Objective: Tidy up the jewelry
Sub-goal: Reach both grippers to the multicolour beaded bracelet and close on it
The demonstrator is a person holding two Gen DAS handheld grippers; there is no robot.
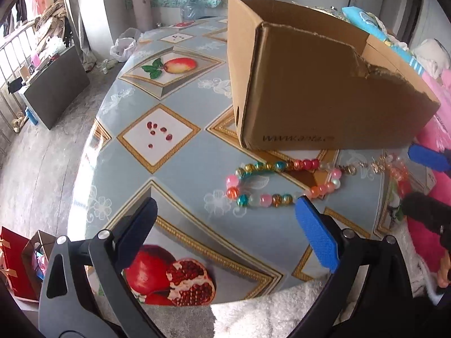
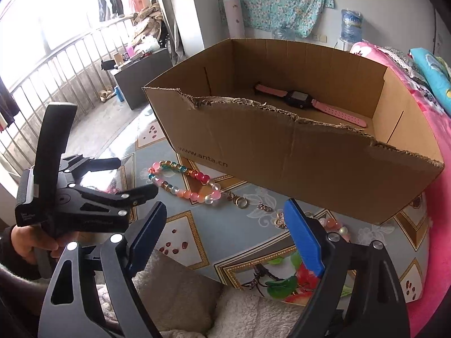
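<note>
— Where's the jewelry?
— Beads [image 1: 277, 183] on the table [image 1: 180, 152] beside the box [image 2: 296, 152]; watch [image 2: 310, 102] inside.
— Claws?
— Left claw [image 1: 225, 219] spread, empty. Right claw [image 2: 225, 225] released over small rings [image 2: 243, 202], seemingly touching nothing.

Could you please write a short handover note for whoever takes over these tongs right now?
Left tongs: open, empty, hovering just short of the beaded necklace.
Right tongs: open, nothing between the fingers, pointing at the small pieces in front of the cardboard box.
Done: the pink-strapped watch lies inside the box.
Left, all on the table: the beaded necklace, a ring, small gold pieces and a pale bead bracelet partly hidden behind the right tongs' blue finger.
Suggested next: pick up the nearest piece and put it in the box.
</note>
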